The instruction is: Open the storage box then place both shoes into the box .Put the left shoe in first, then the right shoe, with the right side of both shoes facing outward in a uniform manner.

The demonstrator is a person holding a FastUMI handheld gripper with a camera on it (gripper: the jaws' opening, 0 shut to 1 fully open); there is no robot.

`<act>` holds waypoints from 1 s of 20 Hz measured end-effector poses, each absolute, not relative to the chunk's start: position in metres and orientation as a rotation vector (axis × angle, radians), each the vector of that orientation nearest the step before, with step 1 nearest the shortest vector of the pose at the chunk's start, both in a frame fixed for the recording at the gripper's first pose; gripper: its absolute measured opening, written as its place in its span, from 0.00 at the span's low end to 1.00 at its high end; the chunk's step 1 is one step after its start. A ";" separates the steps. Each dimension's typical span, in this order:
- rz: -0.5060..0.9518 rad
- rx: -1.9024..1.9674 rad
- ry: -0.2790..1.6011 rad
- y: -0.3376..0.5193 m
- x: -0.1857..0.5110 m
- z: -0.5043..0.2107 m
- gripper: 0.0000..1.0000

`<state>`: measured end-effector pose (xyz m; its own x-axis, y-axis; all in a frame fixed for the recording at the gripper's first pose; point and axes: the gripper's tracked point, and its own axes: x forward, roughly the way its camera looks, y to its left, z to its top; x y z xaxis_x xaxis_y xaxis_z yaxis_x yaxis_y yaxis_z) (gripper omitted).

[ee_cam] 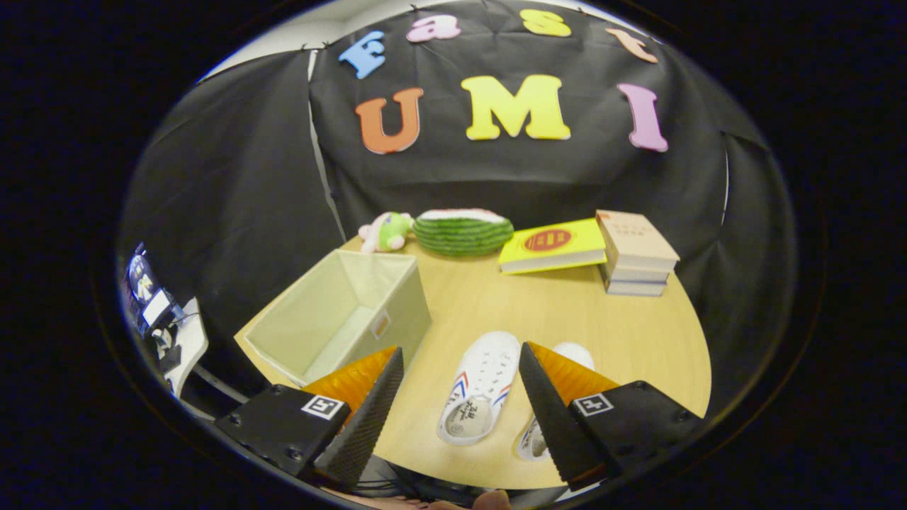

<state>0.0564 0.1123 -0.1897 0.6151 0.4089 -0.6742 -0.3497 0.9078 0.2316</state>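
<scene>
Black cloth is hanging behind a round, pale wooden table (567, 312) that is carrying everything in the booth. Near the table's left edge, a light green fabric storage box (340, 315) is sitting open-topped, its lid off or folded away, its inside bare, with a small tag on its near corner. Two white shoes are lying toward the near edge, toes pointing away: the left shoe (478, 388), with red and blue stripes on its side and a printed insole, is showing between the fingers, while the right shoe (560, 397) is lying just beside it, partly hidden behind the right finger. The gripper (460, 368) is hovering above the shoes with its fingers spread wide, gripping nothing. Along the far edge, a small plush toy (386, 231), a watermelon-slice cushion (463, 230), a yellow book (551, 244) and a stack of books (635, 253) are resting.
</scene>
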 end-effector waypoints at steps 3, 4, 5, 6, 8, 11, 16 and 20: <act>0.423 0.107 1.002 0.106 0.054 -0.246 1.00; 0.422 0.117 1.057 0.107 0.053 -0.261 1.00; 0.420 0.122 1.100 0.108 0.053 -0.275 1.00; 0.423 0.118 1.140 0.107 0.053 -0.287 1.00; 0.418 0.123 1.186 0.107 0.060 -0.305 0.99; 0.414 0.150 1.224 0.111 0.069 -0.322 0.90; 0.426 0.232 1.314 0.126 0.071 -0.346 0.60; 0.394 0.270 1.334 0.123 0.074 -0.352 0.38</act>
